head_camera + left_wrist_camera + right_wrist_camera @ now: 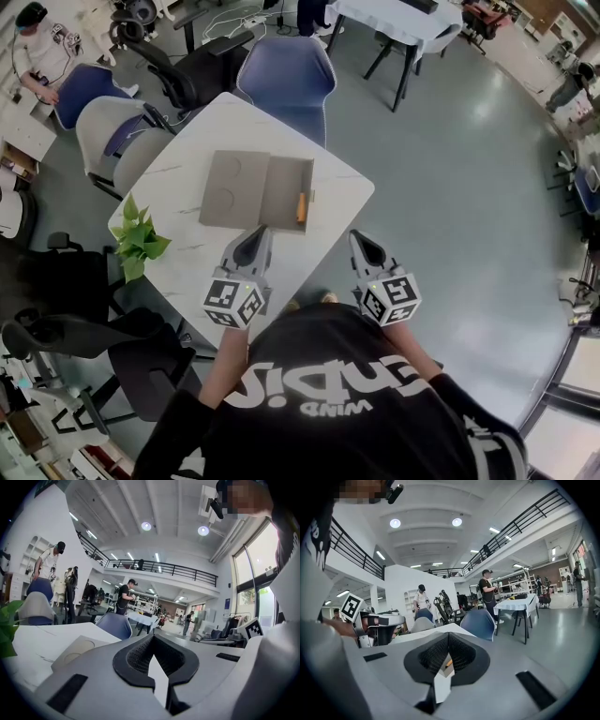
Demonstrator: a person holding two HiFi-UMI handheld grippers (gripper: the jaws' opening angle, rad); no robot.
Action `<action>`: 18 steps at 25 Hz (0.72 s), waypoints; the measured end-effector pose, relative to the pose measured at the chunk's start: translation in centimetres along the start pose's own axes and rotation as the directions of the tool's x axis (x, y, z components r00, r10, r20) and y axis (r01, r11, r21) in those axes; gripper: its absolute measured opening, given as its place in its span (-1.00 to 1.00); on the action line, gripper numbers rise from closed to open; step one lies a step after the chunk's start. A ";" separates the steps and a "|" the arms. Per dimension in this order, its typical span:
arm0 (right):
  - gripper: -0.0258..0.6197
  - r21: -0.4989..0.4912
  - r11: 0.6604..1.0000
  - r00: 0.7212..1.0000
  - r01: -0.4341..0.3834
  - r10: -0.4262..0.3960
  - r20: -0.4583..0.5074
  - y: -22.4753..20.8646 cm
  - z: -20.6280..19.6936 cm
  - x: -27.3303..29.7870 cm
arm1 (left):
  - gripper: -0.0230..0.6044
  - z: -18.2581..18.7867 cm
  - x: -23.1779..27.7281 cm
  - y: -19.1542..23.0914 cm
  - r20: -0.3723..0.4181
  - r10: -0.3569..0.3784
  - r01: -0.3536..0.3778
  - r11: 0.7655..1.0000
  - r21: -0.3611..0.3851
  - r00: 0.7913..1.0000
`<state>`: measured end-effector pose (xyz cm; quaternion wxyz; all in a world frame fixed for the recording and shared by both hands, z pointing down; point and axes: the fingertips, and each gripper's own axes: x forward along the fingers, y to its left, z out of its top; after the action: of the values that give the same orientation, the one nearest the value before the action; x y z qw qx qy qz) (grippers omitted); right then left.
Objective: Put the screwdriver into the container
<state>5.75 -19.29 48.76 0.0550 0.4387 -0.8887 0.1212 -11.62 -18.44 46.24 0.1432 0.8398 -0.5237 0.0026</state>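
While both grippers hang over the near edge of the white table (234,122), the screwdriver (301,207) lies inside the open cardboard container (281,192), along its right wall, orange handle showing. The container's lid flap (234,187) lies flat to the left of it.

Left gripper (255,239): jaws together at the tips, nothing between them. It points toward the container's near edge and sits just short of it.

Right gripper (361,239): jaws together at the tips, nothing held, off the table's near right edge. Through the gap behind its closed tips, the right gripper view shows a sliver of orange handle, well apart from the jaws.

1 potted plant (139,239) stands at the table's left corner. 1 blue chair (286,80) stands at the far side.
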 end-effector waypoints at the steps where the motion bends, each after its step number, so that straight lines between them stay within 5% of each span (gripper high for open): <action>1: -0.88 -0.001 1.000 1.000 -0.003 0.003 0.000 0.1 0.0 0.1 | -0.88 -0.1 0.0 0.1 -0.003 -0.001 0.001 1.000 -0.004 1.000; 18: -0.88 -0.008 1.000 1.000 -0.028 0.028 -0.004 0.8 0.2 0.1 | -0.88 -0.8 -0.6 0.1 -0.023 0.020 -0.020 1.000 -0.010 1.000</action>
<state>5.09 -18.95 48.51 0.0568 0.4259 -0.8951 0.1193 -11.85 -17.79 46.95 0.1532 0.8337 -0.5304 0.0108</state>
